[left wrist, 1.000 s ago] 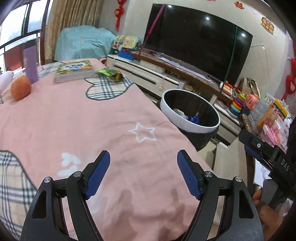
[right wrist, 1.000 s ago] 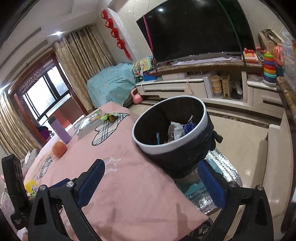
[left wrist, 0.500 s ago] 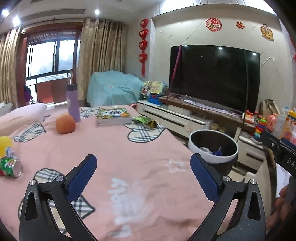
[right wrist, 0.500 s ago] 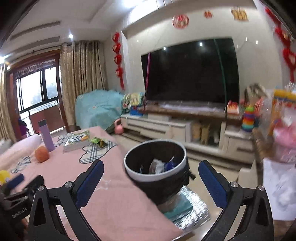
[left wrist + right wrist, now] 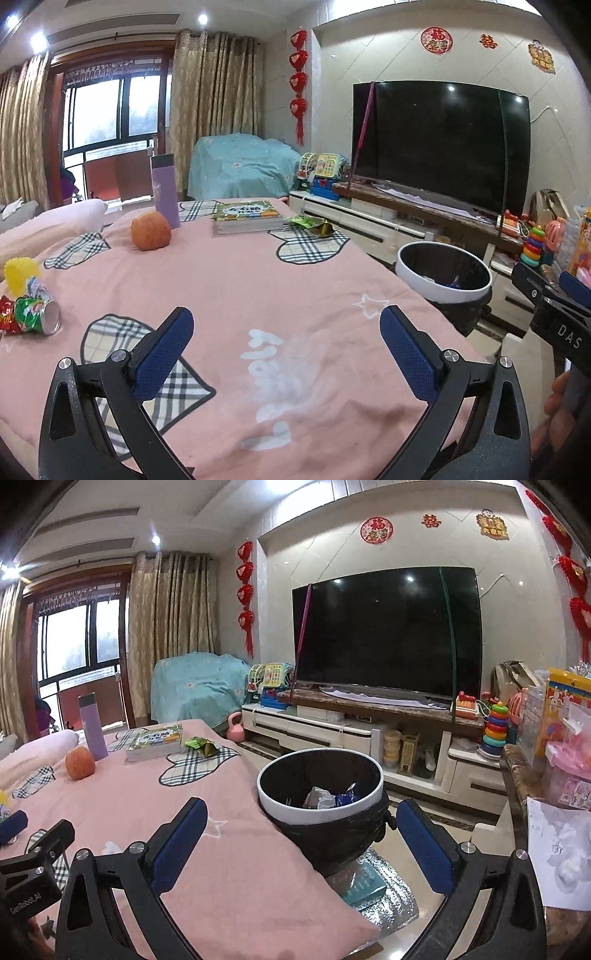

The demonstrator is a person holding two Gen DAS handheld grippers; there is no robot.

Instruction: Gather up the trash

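Trash already lies in the bin [image 5: 320, 782] at frame centre, wrappers by the look of it. Left to collect, I judge: the crushed can [image 5: 37, 316] at left edge and the green wrapper [image 5: 312, 224] beside the book [image 5: 246, 217]. Only the left view shows the can. Left tongs [image 5: 286, 341], jaws just opened wide, and right tongs [image 5: 297, 840] both gape, empty, above the pink-covered tabletop [image 5: 236, 295].

Both wrist views face television [image 5: 439, 147], share bin [image 5: 319, 779]
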